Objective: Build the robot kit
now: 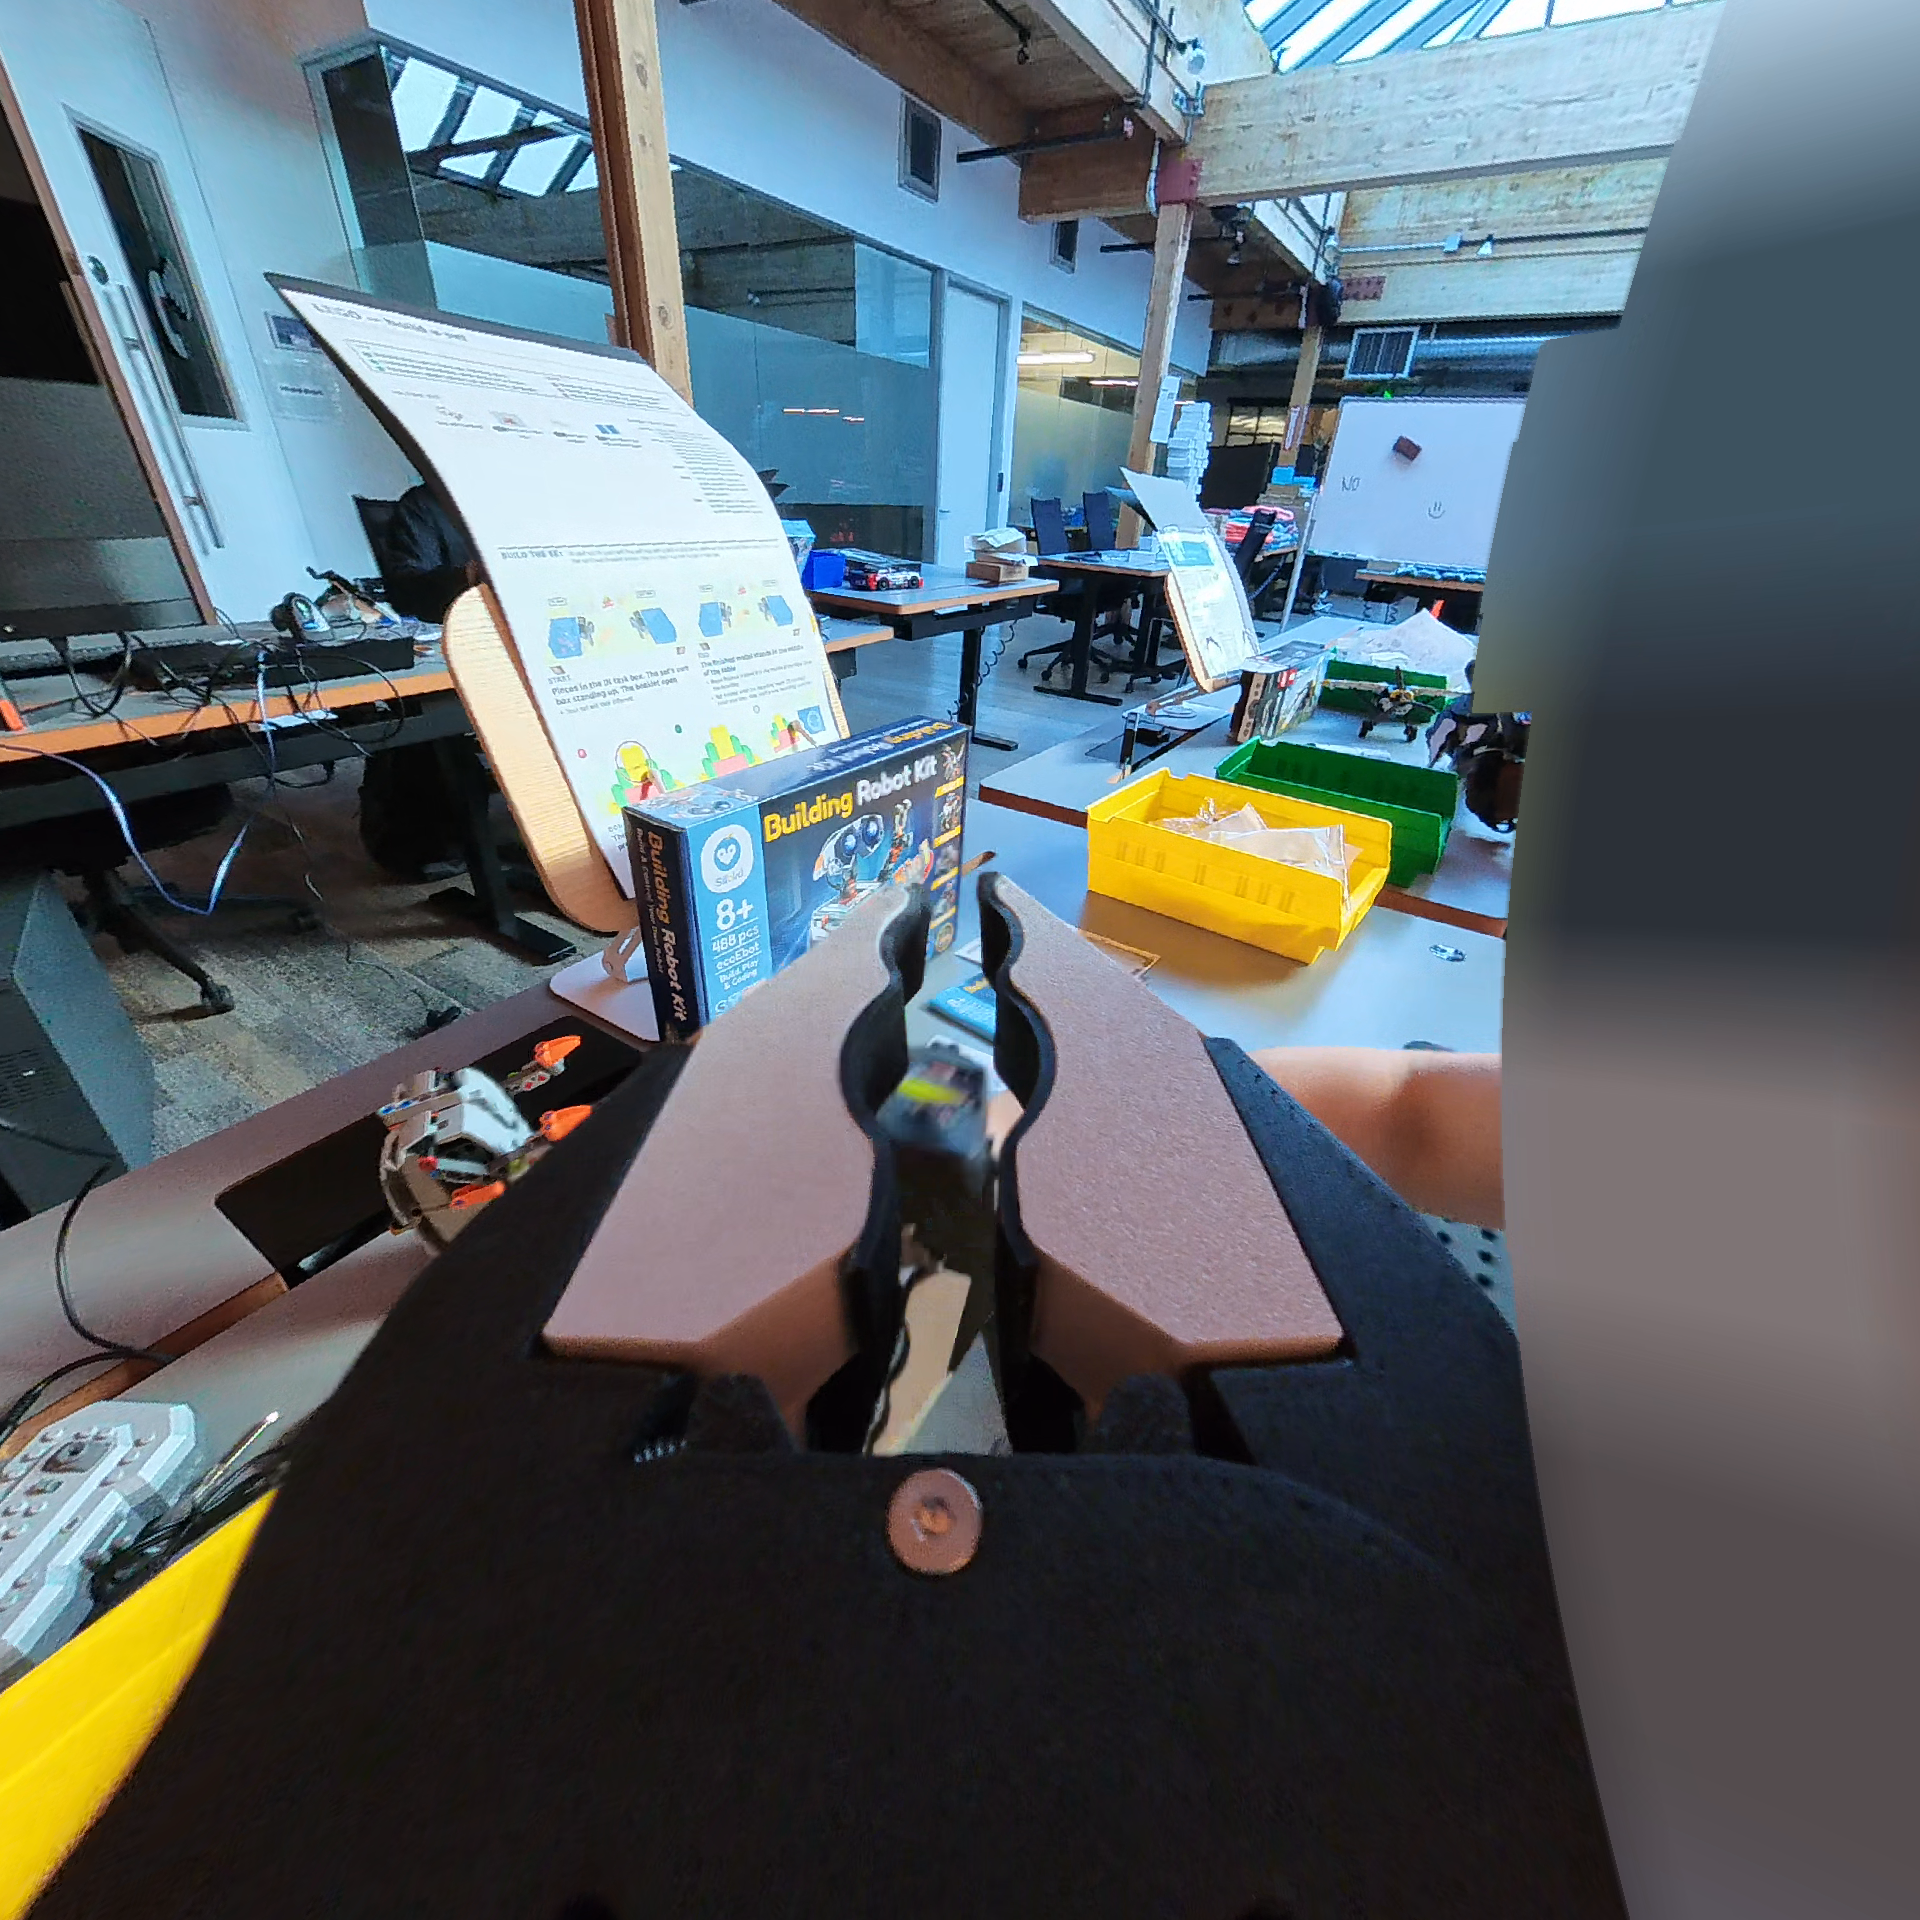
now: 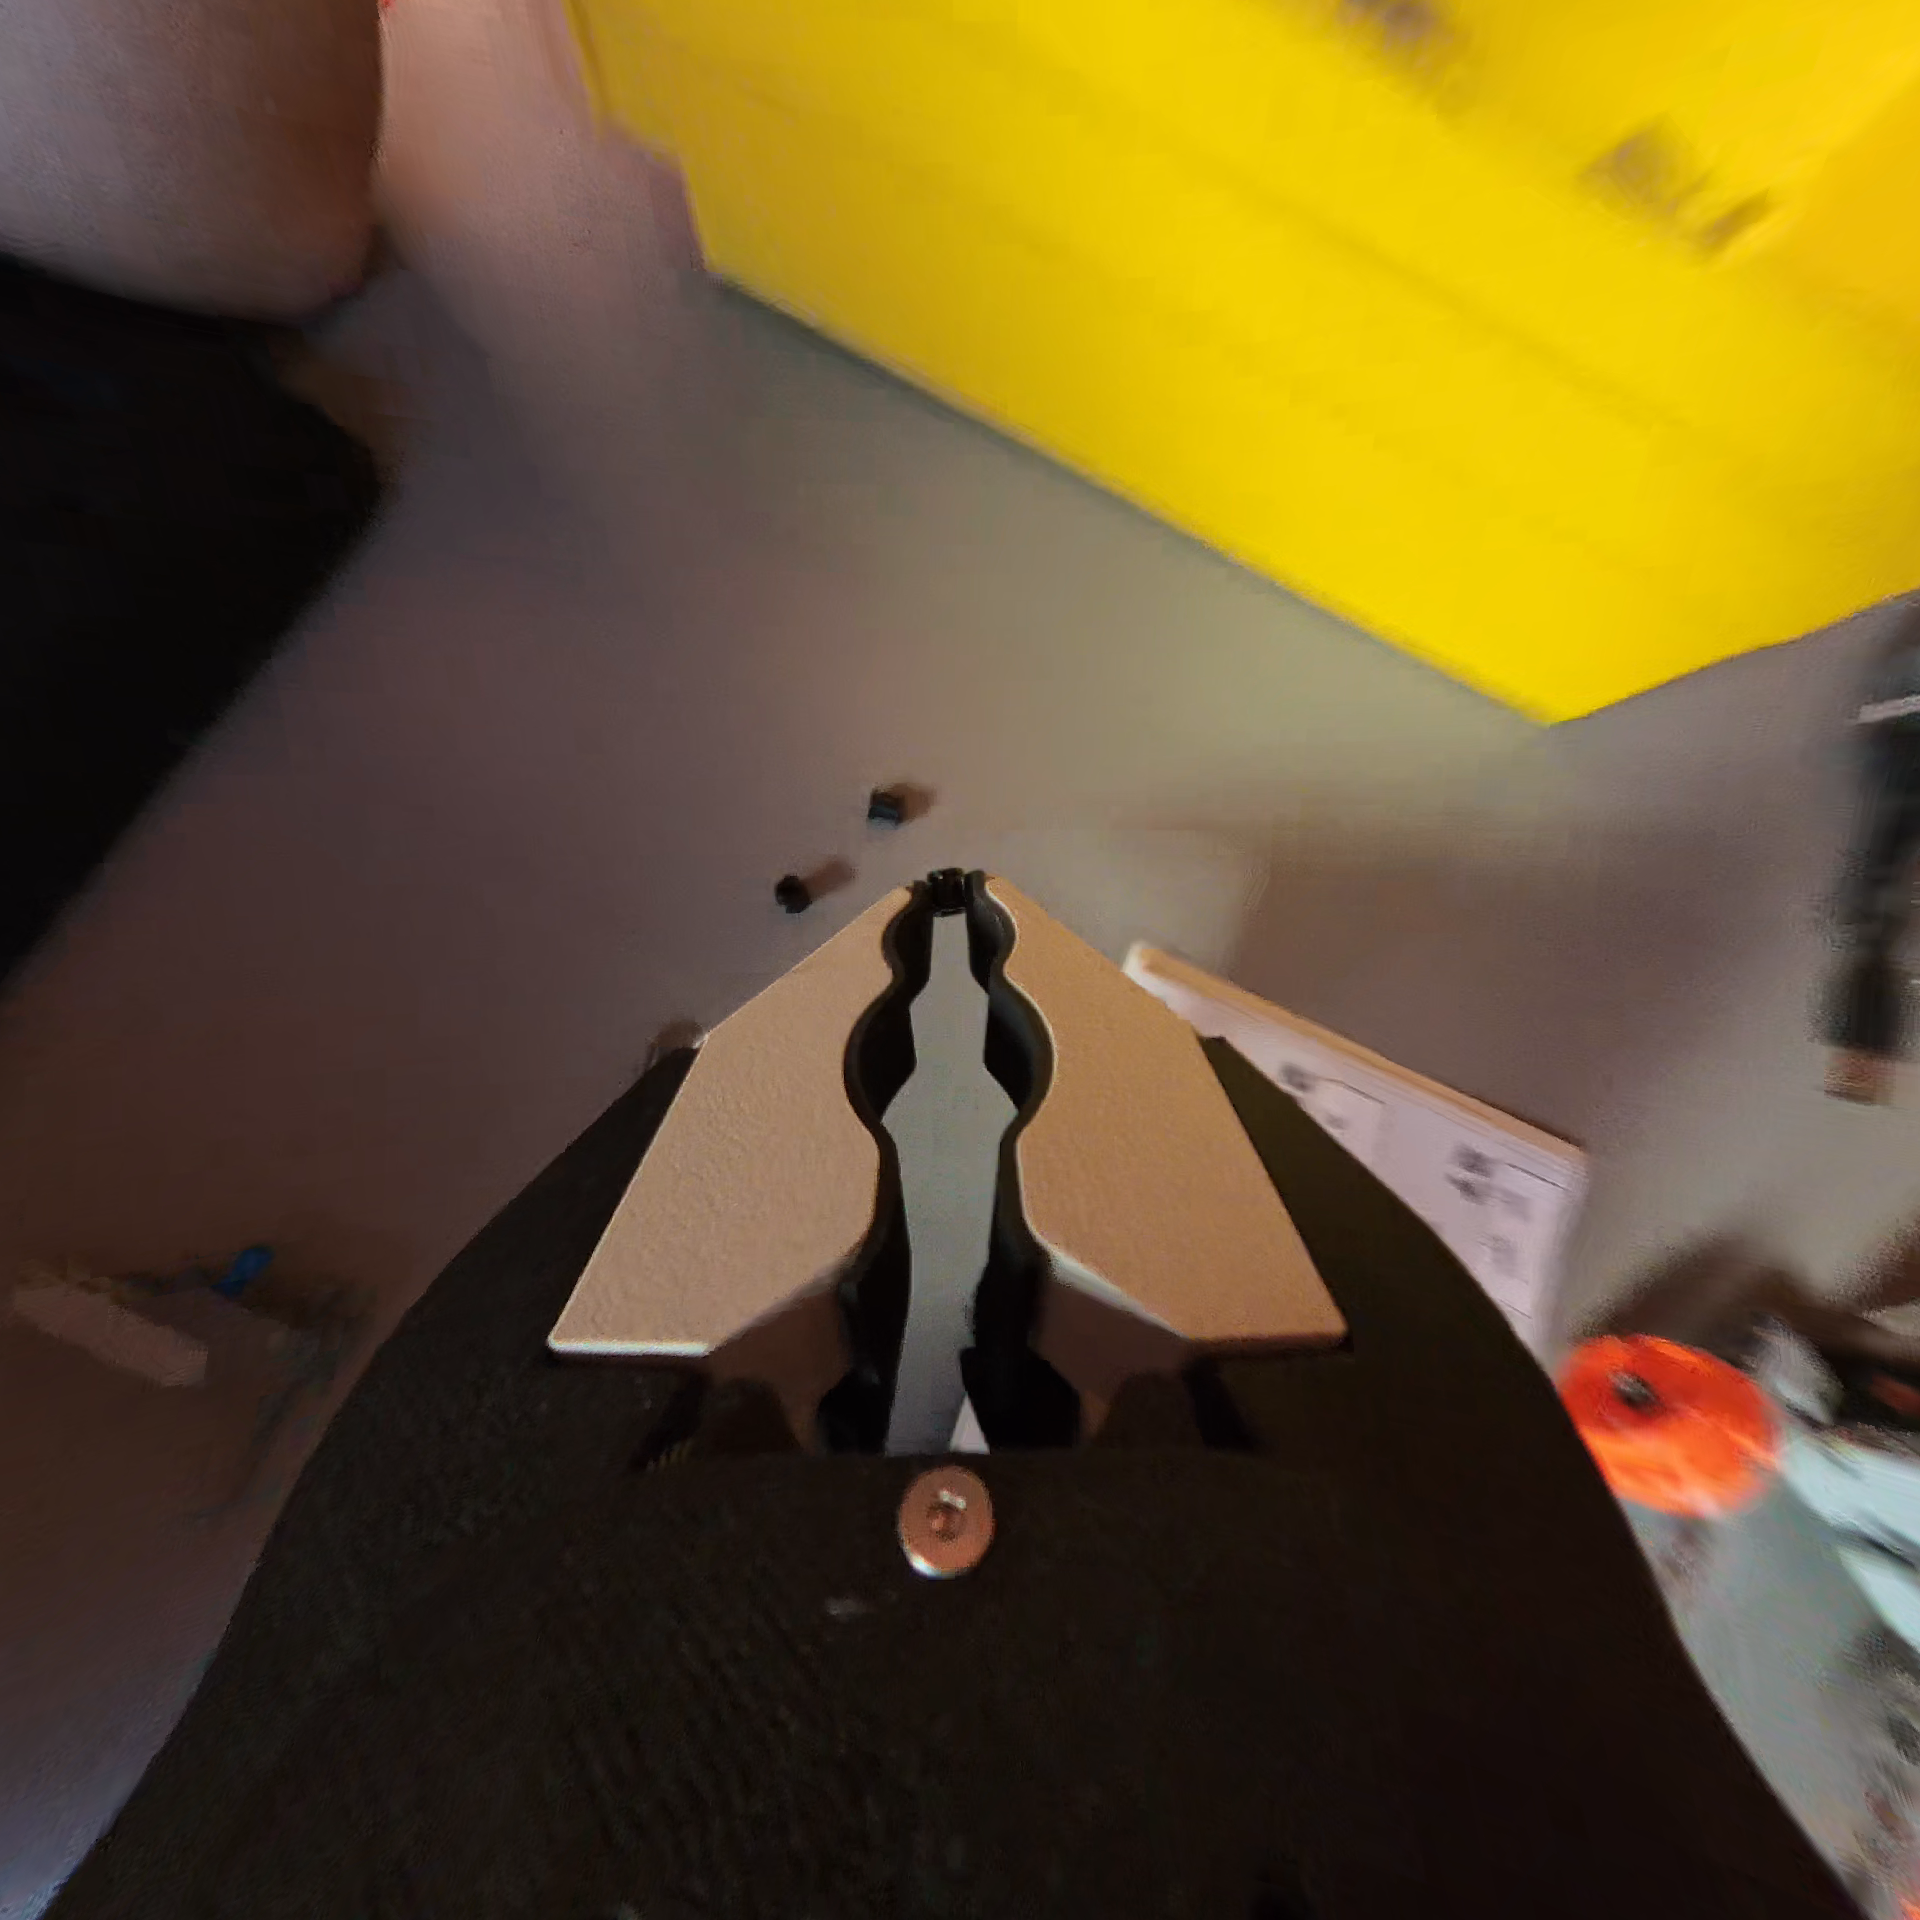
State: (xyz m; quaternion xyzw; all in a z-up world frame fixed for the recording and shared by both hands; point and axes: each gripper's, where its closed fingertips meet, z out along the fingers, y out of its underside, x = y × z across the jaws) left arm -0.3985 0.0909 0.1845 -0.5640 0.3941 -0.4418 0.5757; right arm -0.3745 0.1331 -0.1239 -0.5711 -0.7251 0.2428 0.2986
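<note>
My left gripper (image 1: 951, 914) is raised above the table. It is shut on a small dark block with a yellow patch (image 1: 935, 1117), which sits deep between the fingers with thin wires hanging below it. The fingertips themselves stand slightly apart. A blue kit box (image 1: 800, 873) stands upright just beyond them. My right gripper (image 2: 943, 894) points down at the grey table (image 2: 623, 644). Its fingertips are shut on a tiny black peg (image 2: 943, 885). Two more small black pegs (image 2: 795, 891) (image 2: 883, 805) lie on the table just left of the tips.
A yellow bin (image 1: 1236, 873) and a green bin (image 1: 1351, 790) stand on the table to the right, and an instruction board (image 1: 582, 540) stands behind the box. A small white and orange model (image 1: 468, 1132) lies at the left. A yellow bin (image 2: 1299, 312), a booklet (image 2: 1403, 1132) and an orange wheel (image 2: 1662, 1423) show in the right wrist view.
</note>
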